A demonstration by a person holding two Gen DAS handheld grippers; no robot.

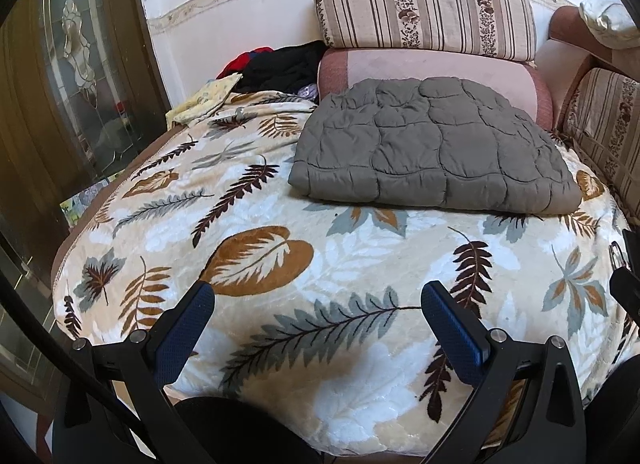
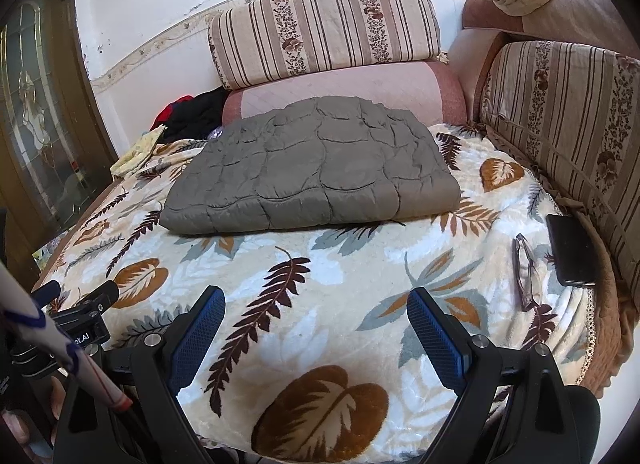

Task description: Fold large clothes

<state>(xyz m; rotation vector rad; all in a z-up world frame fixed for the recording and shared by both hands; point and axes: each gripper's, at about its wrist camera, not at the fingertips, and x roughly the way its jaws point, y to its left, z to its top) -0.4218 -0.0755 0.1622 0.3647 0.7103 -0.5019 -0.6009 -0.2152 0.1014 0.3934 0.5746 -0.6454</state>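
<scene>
A grey quilted garment (image 1: 432,144) lies folded into a flat rectangle at the back of the leaf-patterned blanket (image 1: 280,264), against a pink bolster. It also shows in the right wrist view (image 2: 312,168). My left gripper (image 1: 318,296) is open and empty, held above the blanket's front edge, well short of the garment. My right gripper (image 2: 316,302) is open and empty too, over the blanket (image 2: 340,284) at the front. The left gripper's side shows at the left of the right wrist view (image 2: 86,304).
A striped cushion (image 1: 424,10) rests on a pink bolster (image 1: 520,80) at the back. Dark and red clothes (image 1: 280,66) are piled at the back left. Glasses (image 2: 528,272) and a black phone (image 2: 572,250) lie at the right. A glazed wooden door (image 1: 80,64) stands left.
</scene>
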